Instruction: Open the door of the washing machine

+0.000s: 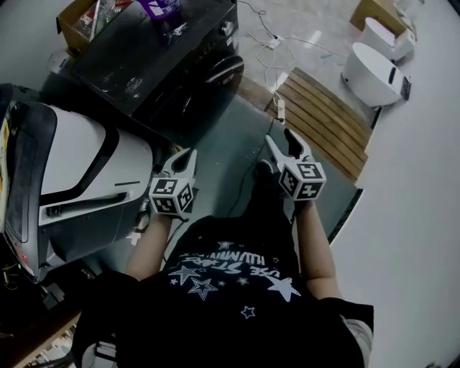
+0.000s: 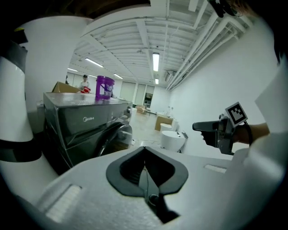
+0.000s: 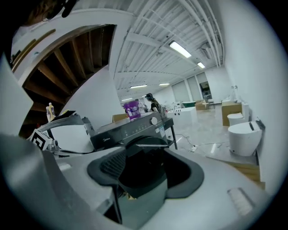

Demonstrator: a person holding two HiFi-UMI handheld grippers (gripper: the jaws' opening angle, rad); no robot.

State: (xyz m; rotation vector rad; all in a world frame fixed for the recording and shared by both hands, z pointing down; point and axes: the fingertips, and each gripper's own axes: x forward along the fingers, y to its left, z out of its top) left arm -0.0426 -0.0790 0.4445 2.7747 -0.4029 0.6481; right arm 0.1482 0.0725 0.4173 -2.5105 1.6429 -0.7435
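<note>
Pale hall floor (image 1: 230,162) underfoot, white room beyond. Dark washing machine (image 1: 158,57) stands ahead, a little to my left, with a purple jug (image 1: 159,7) on top. Its round door (image 1: 218,77) faces me and looks shut, though I cannot rule out a slight gap. Task not started: both grippers are well apart from the door. Left gripper (image 1: 188,153): jaws pressed together, nothing in them. Right gripper (image 1: 280,136): jaws spread, empty. Left to do: approach, catch the door edge, pull.
</note>
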